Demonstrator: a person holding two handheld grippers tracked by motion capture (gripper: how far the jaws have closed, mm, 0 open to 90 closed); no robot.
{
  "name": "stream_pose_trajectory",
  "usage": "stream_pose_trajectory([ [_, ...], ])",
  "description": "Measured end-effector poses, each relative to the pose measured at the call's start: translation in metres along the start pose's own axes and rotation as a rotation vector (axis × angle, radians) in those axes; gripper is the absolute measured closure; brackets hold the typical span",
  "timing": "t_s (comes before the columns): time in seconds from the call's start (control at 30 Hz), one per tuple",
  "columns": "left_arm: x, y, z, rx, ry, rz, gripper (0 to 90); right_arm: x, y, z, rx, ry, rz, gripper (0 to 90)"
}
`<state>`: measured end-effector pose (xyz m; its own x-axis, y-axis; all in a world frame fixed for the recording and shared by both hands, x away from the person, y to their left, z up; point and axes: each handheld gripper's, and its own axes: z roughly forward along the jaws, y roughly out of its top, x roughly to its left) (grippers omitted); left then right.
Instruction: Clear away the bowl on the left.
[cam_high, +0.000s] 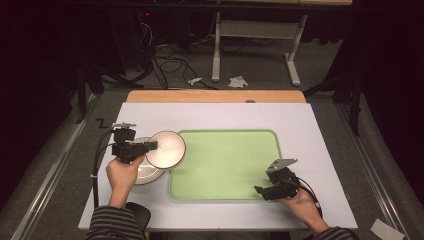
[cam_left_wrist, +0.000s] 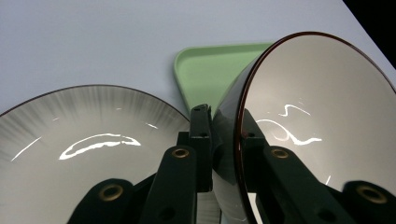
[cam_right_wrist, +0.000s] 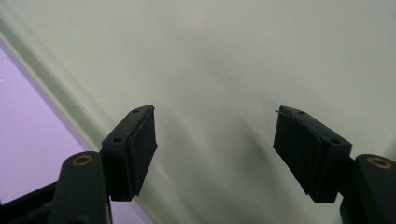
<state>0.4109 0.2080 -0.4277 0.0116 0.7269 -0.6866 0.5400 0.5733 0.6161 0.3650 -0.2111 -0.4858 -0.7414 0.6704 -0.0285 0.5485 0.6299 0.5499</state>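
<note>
Tray sits directly right of your left gripper, long axis across the table. Plate lies flat below it, at the tray's left edge. Bowl hangs tilted over the plate, rim pinched between the left jaws. Right gripper idles over the tray's near right corner, jaws spread, empty.

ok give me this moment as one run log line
left gripper: shut on bowl rim, bowl tilted above plate | right gripper: open, nothing between jaws, over green tray | tray: bare
</note>
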Motion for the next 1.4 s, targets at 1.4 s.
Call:
stream_pose_trajectory([
  [1.4, -0.093, -0.033, 0.057, 0.175, -0.135, 0.143, 81.0, -0.001, -0.001, -0.007, -0.053, -0.009, 0.011, 30.9],
])
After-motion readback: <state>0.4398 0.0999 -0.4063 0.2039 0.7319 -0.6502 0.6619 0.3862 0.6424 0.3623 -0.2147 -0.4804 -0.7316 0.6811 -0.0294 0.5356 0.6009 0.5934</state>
